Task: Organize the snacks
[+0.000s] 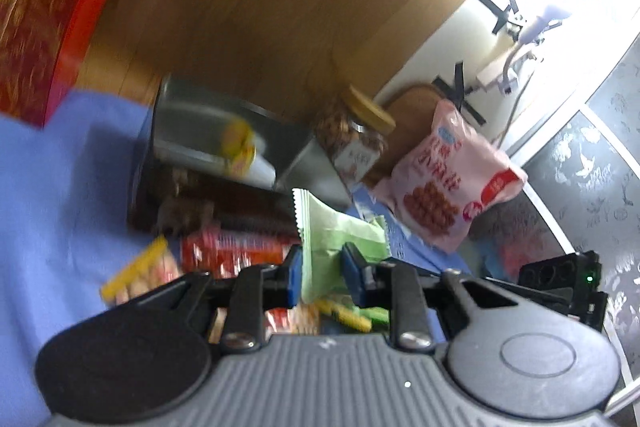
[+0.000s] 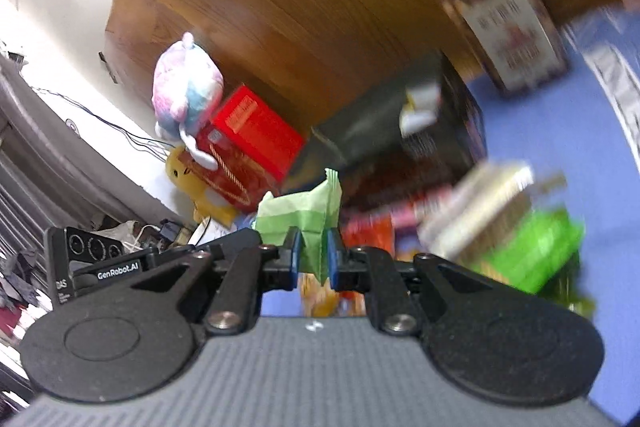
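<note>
- We hold one green packet (image 1: pixel 332 239) with both tools: the left gripper (image 1: pixel 320 279) pinches one part of it, the right gripper (image 2: pixel 314 257) another.
- Left gripper: nearly closed, blue pads (image 1: pixel 294 277) pressing the packet's lower part. The serrated end stands up above the jaws.
- Right gripper: nearly closed, the crumpled film bunched between its pads (image 2: pixel 295 255); the rest of the packet sticks up and to the left.
- The packet hangs clear above the blue cloth (image 1: pixel 60 187), over a loose pile of snacks (image 1: pixel 224 255) in red, yellow and green wrappers.
- Both views are smeared by motion, so print on the wrappers is not readable.
- Behind the pile stands an open dark box (image 1: pixel 224 147) with small yellow-topped items inside. A nut jar (image 1: pixel 352 135) and a pink bag (image 1: pixel 448 179) stand beside it, a red carton (image 1: pixel 52 27) at the far side.
- Step in hand, as we judge it: the packet is picked out of the pile and lifted; placement is not yet done.
- The destination is not certain from these views; the open box is the likeliest.
- Next move, as we judge it: carry the packet over the chosen place, lower it, and release.
- Both grips act on thin film. We should move the two hands together; pulling them apart could tear it.
- Keep the packet clear of the jar, which could tip if struck.
</note>
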A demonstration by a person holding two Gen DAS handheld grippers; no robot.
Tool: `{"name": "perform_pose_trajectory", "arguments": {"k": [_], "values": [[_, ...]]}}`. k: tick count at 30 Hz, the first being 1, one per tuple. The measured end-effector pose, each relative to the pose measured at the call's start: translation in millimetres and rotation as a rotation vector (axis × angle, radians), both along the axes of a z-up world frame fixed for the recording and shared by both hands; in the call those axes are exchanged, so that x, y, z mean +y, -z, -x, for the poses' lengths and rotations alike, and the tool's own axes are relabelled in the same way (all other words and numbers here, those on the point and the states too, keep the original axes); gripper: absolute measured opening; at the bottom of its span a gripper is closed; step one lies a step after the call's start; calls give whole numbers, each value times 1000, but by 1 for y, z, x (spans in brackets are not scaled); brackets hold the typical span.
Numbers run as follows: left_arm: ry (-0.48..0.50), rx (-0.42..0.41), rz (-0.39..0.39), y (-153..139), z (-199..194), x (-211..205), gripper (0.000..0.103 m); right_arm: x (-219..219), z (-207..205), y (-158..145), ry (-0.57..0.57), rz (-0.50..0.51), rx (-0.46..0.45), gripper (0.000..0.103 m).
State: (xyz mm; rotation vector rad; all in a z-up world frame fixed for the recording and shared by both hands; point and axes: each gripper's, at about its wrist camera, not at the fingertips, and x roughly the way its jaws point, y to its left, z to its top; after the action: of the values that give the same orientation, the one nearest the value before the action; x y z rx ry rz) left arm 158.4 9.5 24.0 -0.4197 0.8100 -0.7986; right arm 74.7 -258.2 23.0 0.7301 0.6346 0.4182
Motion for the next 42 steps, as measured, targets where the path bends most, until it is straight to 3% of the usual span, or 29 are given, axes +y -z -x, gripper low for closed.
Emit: {"name": "perform_pose_trajectory", "arguments": {"k": [9,17,24,28,29,30,32,37,42], "values": [[-57,-51,-87,-4,-53,-22,19,9,-68,-22,3,191,-43,16],[-79,-34,-130,11,-92,-35,19,7,-115,-7,4,229,-14,16],[-94,-41,-193,27,-106,-46,17,12,-133,6,-4,272,4,17],[-120,-84,-234,25,-102,-53,18,20,-135,4,13,301,-12,23],[-130,-98,-240,23,-100,-53,22,20,-135,3,20,311,-17,30],[-144,-117,-247,21,-98,-52,25,20,-132,1,28,323,-29,43],[-183,-155,-261,14,-92,-48,35,20,-125,-4,59,353,-60,51],[-235,-181,-262,0,-69,-35,33,8,-98,-16,98,350,-103,51],[-180,-219,-277,1,-19,-31,33,-22,-49,-14,149,321,-113,51]]}}
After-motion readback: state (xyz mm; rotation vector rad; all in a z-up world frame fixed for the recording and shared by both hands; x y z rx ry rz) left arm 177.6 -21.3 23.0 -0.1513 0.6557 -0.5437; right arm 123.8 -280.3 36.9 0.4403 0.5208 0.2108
